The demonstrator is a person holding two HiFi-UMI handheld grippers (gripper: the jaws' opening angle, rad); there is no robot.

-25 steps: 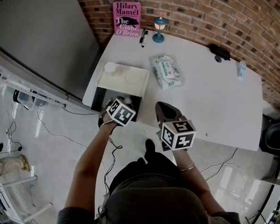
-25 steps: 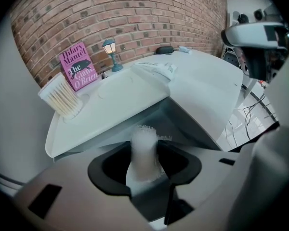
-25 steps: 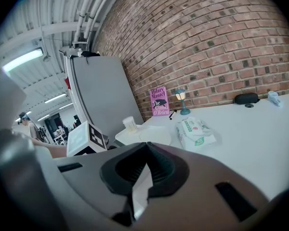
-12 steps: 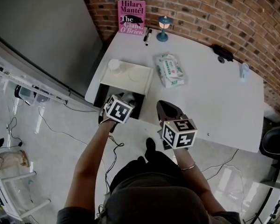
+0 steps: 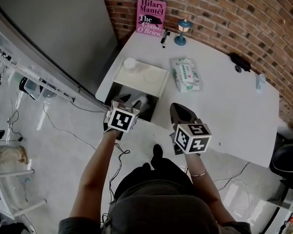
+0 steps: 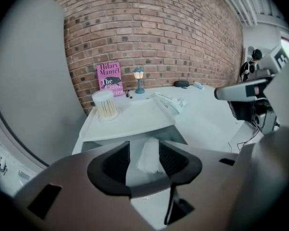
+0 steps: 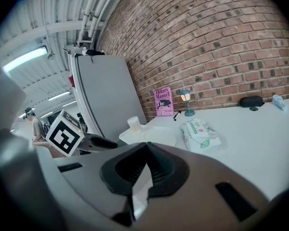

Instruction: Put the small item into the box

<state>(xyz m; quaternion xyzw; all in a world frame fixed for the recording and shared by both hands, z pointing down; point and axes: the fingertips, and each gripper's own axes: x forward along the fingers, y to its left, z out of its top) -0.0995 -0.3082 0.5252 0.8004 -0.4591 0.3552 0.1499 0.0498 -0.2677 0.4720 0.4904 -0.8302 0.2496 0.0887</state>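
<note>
A dark open box (image 5: pixel 118 90) sits at the table's near left corner, its white lid (image 5: pixel 154 82) lying just behind it. My left gripper (image 5: pixel 131 103) hovers over the box. In the left gripper view a small white item (image 6: pixel 149 155) shows between the left gripper's (image 6: pixel 143 147) jaws. The jaws are closing, and there is a gap on the item's left side. My right gripper (image 5: pixel 176 108) is shut and empty above the table's front edge, to the right of the box; its pads (image 7: pixel 145 148) meet at the tip.
A jar of cotton swabs (image 5: pixel 130 64) stands on the lid's far corner. A wipes pack (image 5: pixel 186 74) lies mid-table. A pink book (image 5: pixel 151 17), a marker (image 5: pixel 164 37) and a small lamp (image 5: pixel 181 30) line the brick wall. A black object (image 5: pixel 240 61) and a small bottle (image 5: pixel 261 81) are far right.
The left gripper has drawn back a little toward me, so more of the dark box shows. The right gripper has kept its place.
</note>
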